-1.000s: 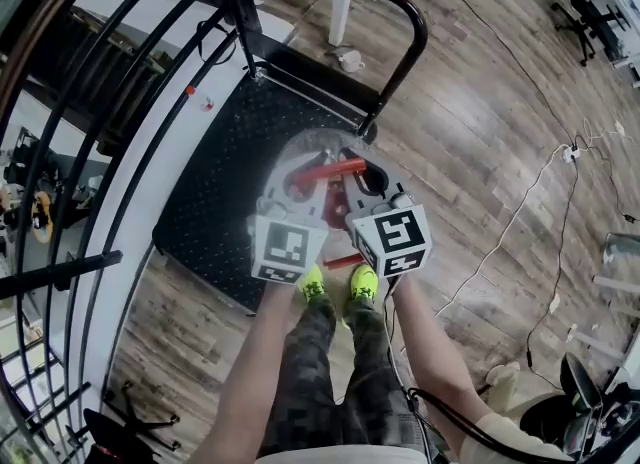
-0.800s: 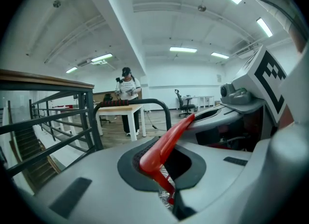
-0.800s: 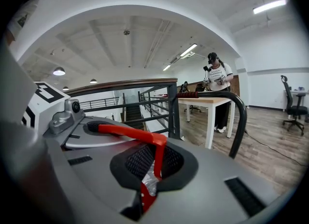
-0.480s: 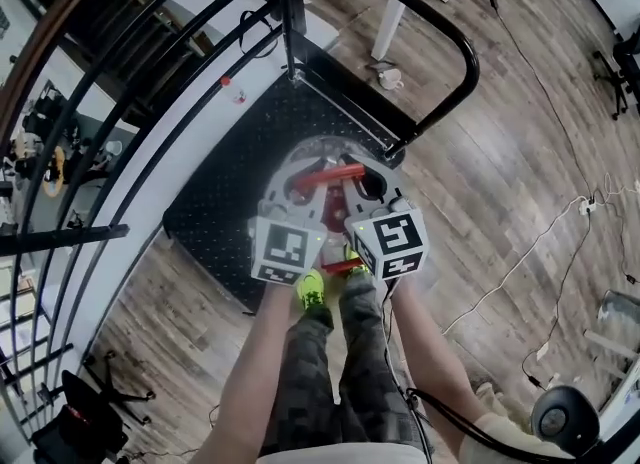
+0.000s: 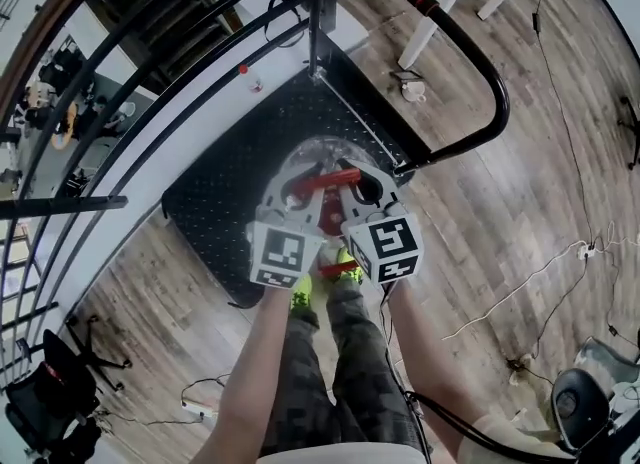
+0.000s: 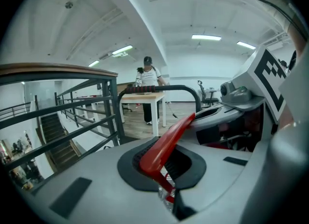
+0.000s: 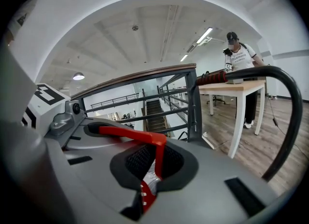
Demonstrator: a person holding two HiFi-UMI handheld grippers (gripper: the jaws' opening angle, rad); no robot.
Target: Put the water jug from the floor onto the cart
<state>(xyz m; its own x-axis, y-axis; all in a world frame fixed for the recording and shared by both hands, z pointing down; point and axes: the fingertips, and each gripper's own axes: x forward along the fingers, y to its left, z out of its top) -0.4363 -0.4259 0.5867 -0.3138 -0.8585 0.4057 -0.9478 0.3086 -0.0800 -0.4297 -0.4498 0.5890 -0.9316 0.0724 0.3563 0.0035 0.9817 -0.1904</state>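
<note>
The left tool (image 5: 298, 192) and the right tool (image 5: 358, 187) are each clamping the red handle (image 5: 325, 181) of the water jug (image 5: 318, 151), holding it over the cart (image 5: 225, 192).

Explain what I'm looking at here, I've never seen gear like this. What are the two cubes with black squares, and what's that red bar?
The head view comes from a camera on a person's head, looking down. One hand carries the left hand-held gripper, the other the right hand-held gripper. The patterned cubes are part of them. The two gripper views come from cameras riding on those tools. Both are shut on the red handle of a clear water jug, which is over the black deck of the cart.
</note>
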